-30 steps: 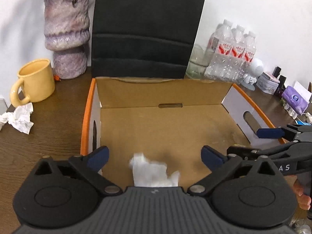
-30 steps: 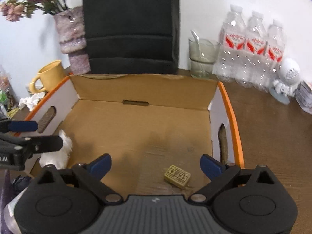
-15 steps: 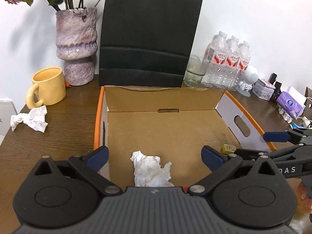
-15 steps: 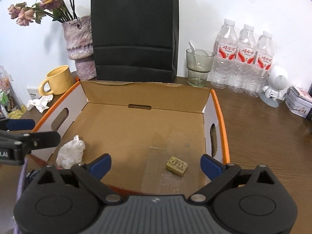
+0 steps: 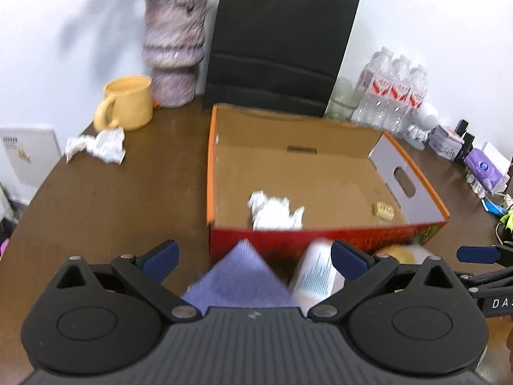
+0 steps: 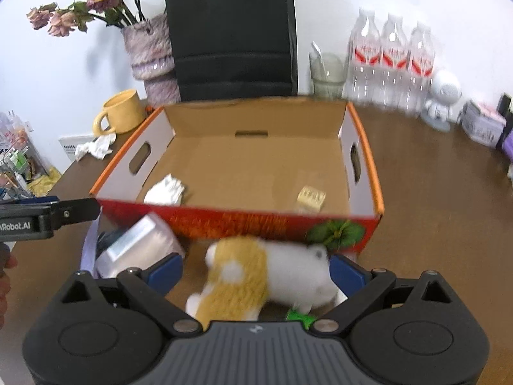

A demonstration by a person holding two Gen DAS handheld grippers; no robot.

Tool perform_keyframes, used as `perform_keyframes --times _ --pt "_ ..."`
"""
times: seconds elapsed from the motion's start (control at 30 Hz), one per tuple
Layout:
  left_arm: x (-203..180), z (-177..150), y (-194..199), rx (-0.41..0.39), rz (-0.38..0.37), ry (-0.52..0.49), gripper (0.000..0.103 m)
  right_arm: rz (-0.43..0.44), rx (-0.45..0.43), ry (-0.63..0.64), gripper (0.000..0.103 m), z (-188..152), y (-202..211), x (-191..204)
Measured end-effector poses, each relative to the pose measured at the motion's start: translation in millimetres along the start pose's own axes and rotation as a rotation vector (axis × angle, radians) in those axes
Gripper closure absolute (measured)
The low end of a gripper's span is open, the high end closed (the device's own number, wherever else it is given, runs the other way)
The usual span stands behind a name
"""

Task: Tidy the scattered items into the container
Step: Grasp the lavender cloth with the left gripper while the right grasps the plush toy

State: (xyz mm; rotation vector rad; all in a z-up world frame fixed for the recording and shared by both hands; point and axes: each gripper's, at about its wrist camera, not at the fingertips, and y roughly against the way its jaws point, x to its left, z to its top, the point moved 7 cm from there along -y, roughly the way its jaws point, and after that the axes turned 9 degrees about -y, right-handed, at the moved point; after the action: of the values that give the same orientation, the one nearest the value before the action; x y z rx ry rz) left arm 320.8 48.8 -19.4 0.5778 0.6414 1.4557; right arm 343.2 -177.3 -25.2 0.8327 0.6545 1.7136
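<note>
Showing, left to right: mug [image 5: 128,102] and crumpled tissue [image 5: 96,144] on the table [image 5: 112,208], well apart from the box [image 5: 410,227]; second tissue wad [image 5: 275,213] and small tan block [image 5: 383,210] already inside the box; purple cloth [image 5: 243,279], white tube [image 5: 317,276] and plush toy [image 6: 266,272] lying just outside the red front wall.

Left gripper [image 5: 253,253] held wide open and empty, above the purple cloth and white tube. Right gripper [image 6: 255,268] likewise spread and empty, above the plush toy.

Judged for handling: tissue outside the box very light and soft, crushable, best pinched at its bunched middle; plush toy soft and light, likely to sag, best taken across the body where orange meets white; purple cloth limp, best pinched at a raised fold; white tube smoother and probably prone to slip, best clamped across its middle.

Compared with the frames of half a second and one second before: both grippers drawn back from over the box floor to a spot short of the front wall; red wall, purple cloth, white tube and plush toy newly brought into view; wad and block left unmoved in the box; fingers unchanged, spread throughout.
</note>
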Motion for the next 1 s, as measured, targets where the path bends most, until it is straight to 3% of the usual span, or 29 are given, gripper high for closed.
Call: perform_keyframes --times 0.23,0.37,0.43,0.53,0.67,0.73,0.8,1.0 --pt "0 -23 -14 0.067 0.017 0.051 0.001 -0.005 0.055 -0.045 0.011 -17 -13 6" --pt "7 -26 -18 0.068 0.028 0.119 0.011 0.005 0.086 -0.084 0.019 -21 -25 10" --pt "10 -27 -18 0.073 0.037 0.142 0.025 0.001 0.097 -0.097 0.026 -22 -31 12" --pt "17 -32 -23 0.110 0.022 0.190 0.038 -0.002 0.118 -0.145 0.038 -24 -38 10" --pt "25 -44 -29 0.145 0.011 0.227 0.057 0.015 0.125 -0.184 0.043 -28 -44 7" --pt "27 -48 -31 0.155 -0.005 0.230 0.077 0.019 0.121 -0.186 0.045 -29 -45 6" --pt "27 -52 -32 0.163 -0.024 0.223 0.090 0.022 0.109 -0.182 0.047 -30 -44 7" --pt "27 -57 -28 0.131 -0.028 0.188 0.100 0.040 0.077 -0.206 0.053 -32 -37 3"
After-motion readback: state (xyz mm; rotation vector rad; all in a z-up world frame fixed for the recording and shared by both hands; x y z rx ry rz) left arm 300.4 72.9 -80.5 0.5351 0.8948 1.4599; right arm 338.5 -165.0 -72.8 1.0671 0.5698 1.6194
